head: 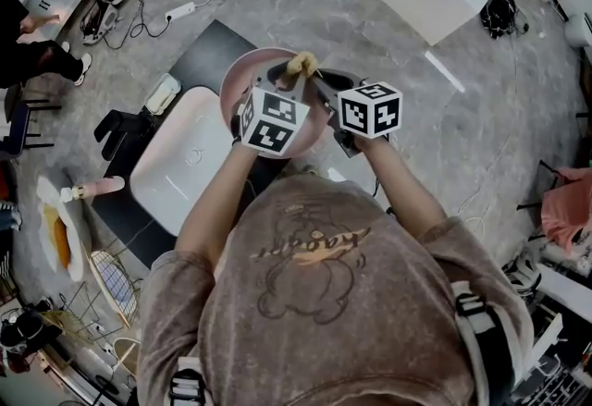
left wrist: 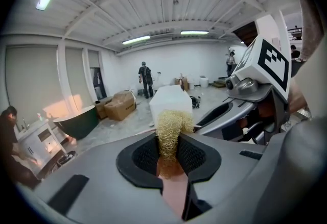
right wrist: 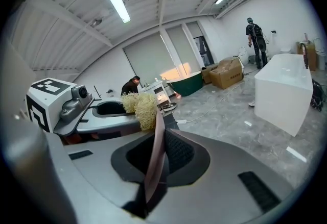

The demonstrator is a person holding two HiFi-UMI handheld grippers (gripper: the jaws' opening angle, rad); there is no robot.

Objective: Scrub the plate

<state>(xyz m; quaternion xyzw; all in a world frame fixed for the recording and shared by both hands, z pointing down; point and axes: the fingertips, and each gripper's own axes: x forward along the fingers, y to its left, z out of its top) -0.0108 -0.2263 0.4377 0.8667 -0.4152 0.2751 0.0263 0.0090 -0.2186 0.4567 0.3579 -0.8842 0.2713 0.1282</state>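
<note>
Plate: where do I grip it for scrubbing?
Pinch the plate by its thin rim, edge-on from the near side, as the right gripper does: it fits between the jaws and leaves the face open to the scourer in the left gripper.

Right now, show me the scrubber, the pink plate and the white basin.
scrubber (left wrist: 172,128): left gripper view, middle of its fibrous tuft
pink plate (head: 242,73): head view, bare upper-left rim
white basin (head: 166,182): head view, bare inside surface

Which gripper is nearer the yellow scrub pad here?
Left. The left gripper is shut on the scrub pad itself. The right gripper is shut on the pink plate by its rim, beside the pad.
</note>
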